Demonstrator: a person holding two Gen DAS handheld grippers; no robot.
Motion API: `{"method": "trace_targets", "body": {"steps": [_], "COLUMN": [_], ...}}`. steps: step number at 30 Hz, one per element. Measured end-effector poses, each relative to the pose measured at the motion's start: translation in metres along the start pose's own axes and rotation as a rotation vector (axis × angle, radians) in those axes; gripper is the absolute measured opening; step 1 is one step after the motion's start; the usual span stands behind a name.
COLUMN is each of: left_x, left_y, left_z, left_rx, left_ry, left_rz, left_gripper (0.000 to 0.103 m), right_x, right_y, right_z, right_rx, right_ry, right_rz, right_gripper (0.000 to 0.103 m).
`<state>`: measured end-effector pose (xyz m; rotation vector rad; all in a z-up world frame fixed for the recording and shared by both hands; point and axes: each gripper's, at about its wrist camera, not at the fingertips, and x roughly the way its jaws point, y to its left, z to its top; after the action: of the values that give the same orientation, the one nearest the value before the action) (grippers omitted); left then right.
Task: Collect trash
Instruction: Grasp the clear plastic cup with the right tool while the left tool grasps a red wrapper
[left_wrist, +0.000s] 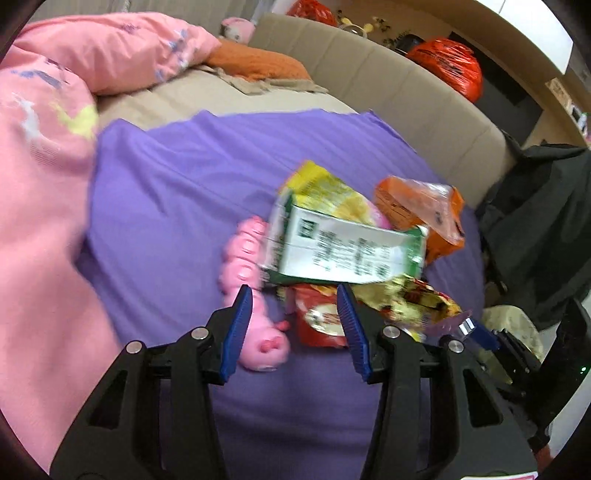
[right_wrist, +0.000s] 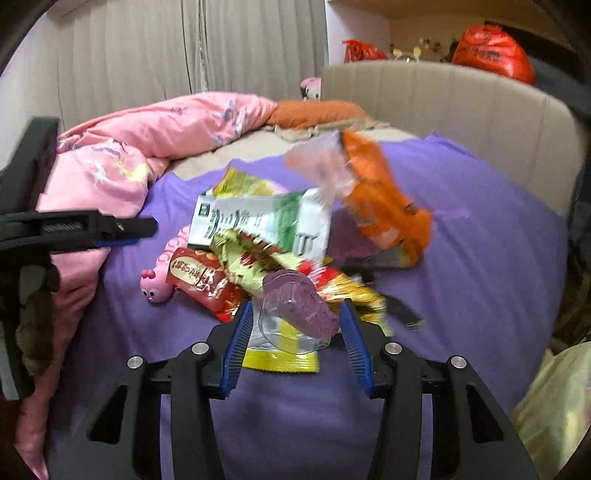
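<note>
A pile of trash lies on the purple sheet (left_wrist: 166, 192): a green-white carton (left_wrist: 343, 251), a yellow wrapper (left_wrist: 325, 188), an orange bag (left_wrist: 424, 210), a red snack packet (left_wrist: 317, 317) and a gold wrapper (left_wrist: 417, 299). My left gripper (left_wrist: 293, 295) is open above the red packet, beside a pink caterpillar toy (left_wrist: 255, 295). In the right wrist view my right gripper (right_wrist: 295, 314) is open around a clear plastic cup (right_wrist: 295, 310), which lies on a yellow wrapper (right_wrist: 284, 358). The carton (right_wrist: 258, 221), the orange bag (right_wrist: 384, 206) and the red packet (right_wrist: 199, 277) lie beyond it.
A pink duvet (left_wrist: 48, 184) is bunched at the left. A beige headboard (left_wrist: 406, 107) runs behind the bed, with red bags (left_wrist: 450, 66) beyond. Dark clothing (left_wrist: 535, 221) hangs at the right. The left gripper's body (right_wrist: 74, 229) shows at the left of the right wrist view.
</note>
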<state>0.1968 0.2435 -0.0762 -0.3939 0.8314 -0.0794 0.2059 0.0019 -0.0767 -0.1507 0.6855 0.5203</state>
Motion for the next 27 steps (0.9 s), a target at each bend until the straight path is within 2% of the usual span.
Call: {"method": "trace_targets", "body": {"steps": [2,6,8,11,13,19,20,27], "left_x": [0.008,0.026,0.039,0.052,0.051,0.027,0.021,-0.011], "left_y": [-0.011,-0.030,-0.034,-0.037,-0.041,-0.044,-0.045,-0.053], "left_z": [-0.005,-0.013,-0.015,-0.015,-0.016,-0.008,-0.006,0.004], "left_rx": [0.037,0.118,0.126,0.114,0.123,0.141,0.151,0.178], "left_ry": [0.018,0.032,0.037,0.058,0.049,-0.014,-0.032,-0.100], "left_rz": [-0.013,0.050,0.079,0.060,0.044,0.001,0.003,-0.023], "left_gripper": [0.045,0.045,0.045,0.044,0.032,0.018,0.010,0.005], "right_x": [-0.015,-0.038,-0.043,-0.044,-0.046,-0.056,-0.058,-0.076], "right_y": [-0.009,-0.032,-0.045,-0.056,-0.058,-0.057,-0.056,-0.051], "right_z": [-0.001,-0.010,-0.014,-0.021,-0.023,-0.023,-0.022,-0.021], "right_rx": [-0.008,0.014,0.056,0.094,0.105,0.105,0.099,0.082], "right_ry": [-0.023,-0.042,-0.035,-0.022,-0.019,-0.039,-0.045,-0.073], "right_rz": [-0.032,-0.078,-0.079,-0.085,-0.087,-0.098,-0.100,-0.111], "right_gripper": [0.046,0.046,0.046,0.046,0.046,0.046,0.046,0.046]}}
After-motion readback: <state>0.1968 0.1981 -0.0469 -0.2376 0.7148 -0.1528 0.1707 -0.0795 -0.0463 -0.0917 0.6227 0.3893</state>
